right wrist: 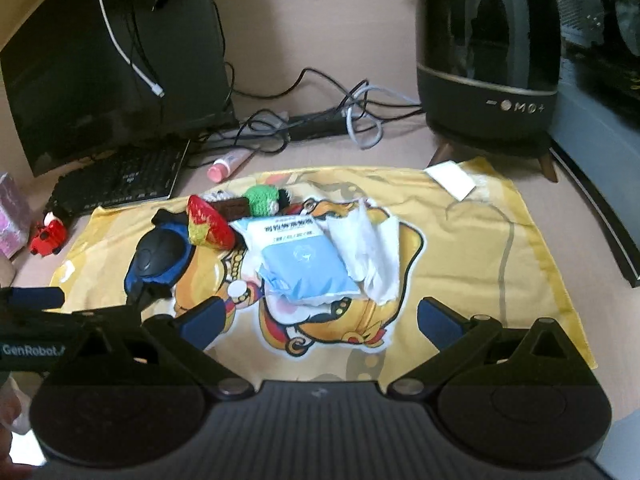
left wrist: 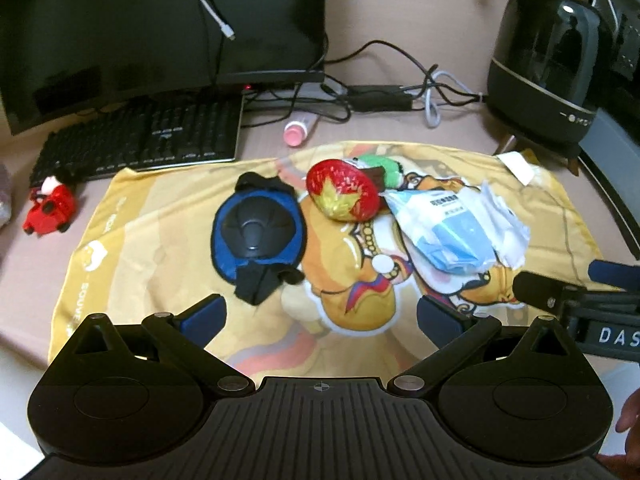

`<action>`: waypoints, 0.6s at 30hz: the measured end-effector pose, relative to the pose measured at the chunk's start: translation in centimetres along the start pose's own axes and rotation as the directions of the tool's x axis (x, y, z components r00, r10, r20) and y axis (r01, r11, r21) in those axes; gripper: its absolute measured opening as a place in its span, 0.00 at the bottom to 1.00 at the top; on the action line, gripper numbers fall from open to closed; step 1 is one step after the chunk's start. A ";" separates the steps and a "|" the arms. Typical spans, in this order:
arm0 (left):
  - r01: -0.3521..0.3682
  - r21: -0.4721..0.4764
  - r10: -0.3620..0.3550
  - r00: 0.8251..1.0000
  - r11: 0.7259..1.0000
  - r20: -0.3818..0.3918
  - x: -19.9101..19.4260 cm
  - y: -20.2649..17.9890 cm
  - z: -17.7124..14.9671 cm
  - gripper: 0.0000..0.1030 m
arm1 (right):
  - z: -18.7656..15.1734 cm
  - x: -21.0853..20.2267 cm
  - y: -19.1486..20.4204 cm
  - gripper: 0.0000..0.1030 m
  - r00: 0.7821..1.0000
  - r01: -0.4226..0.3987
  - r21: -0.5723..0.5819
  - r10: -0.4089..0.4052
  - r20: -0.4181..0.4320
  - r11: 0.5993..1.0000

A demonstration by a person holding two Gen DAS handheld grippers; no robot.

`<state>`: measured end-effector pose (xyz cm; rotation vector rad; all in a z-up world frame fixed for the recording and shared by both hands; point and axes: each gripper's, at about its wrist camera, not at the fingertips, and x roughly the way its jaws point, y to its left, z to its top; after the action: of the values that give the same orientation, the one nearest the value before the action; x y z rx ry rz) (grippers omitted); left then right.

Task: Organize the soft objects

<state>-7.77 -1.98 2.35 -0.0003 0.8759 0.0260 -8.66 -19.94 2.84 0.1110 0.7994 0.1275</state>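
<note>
Right now I'm holding both grippers low over the near edge of a yellow printed cloth (left wrist: 160, 224) spread on the desk (left wrist: 400, 136), and the soft things sit piled toward the cloth's far middle.

Starting at the left, a small red toy car (left wrist: 50, 208) stands off the cloth, in front of the black keyboard (left wrist: 152, 136). My left gripper (left wrist: 320, 316) has its jaws spread wide, nothing between them, blue pads hovering above the cloth's printed cartoon figure. Just beyond it lies a blue and black knee pad (left wrist: 256, 232), hard cap up, straps trailing at both ends. Touching its right side is a red strawberry-shaped plush (left wrist: 342, 192), tilted on its edge. Behind that sits a green crocheted piece (right wrist: 262, 200) with a brown item against it; I can't quite make out what the brown item is.

Next comes a clear packet of blue face masks (right wrist: 300, 256), resting beside the plush, with crumpled white tissue (right wrist: 372, 248) lying against its right edge. My right gripper (right wrist: 320, 320) is likewise wide apart and empty, just short of the mask packet. Farther right, a dark rounded speaker (right wrist: 488, 52) stands behind the cloth's back corner, near a tangle of cables (right wrist: 352, 116).
</note>
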 end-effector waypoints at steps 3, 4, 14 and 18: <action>-0.007 -0.015 0.007 1.000 1.000 -0.006 0.0 0.3 -0.1 1.00 | 0.0 0.4 -0.1 1.00 1.000 0.003 0.006 -0.003 -0.017 1.000; -0.009 -0.017 0.009 1.000 1.000 -0.010 0.0 0.3 -0.1 1.00 | 0.0 0.4 -0.1 1.00 1.000 0.004 0.005 -0.004 -0.020 1.000; -0.007 -0.006 0.007 1.000 1.000 -0.018 0.0 0.1 -0.3 1.00 | -0.4 0.2 0.5 1.00 1.000 0.007 -0.019 -0.008 -0.028 1.000; -0.001 -0.005 0.001 1.000 1.000 -0.024 0.1 0.0 -0.3 1.00 | -0.4 0.2 0.3 1.00 0.999 0.010 -0.016 -0.010 -0.030 1.000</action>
<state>-7.93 -1.99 2.10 -0.0049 0.8996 0.0290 -8.88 -19.58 2.48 0.0907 0.8289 0.1261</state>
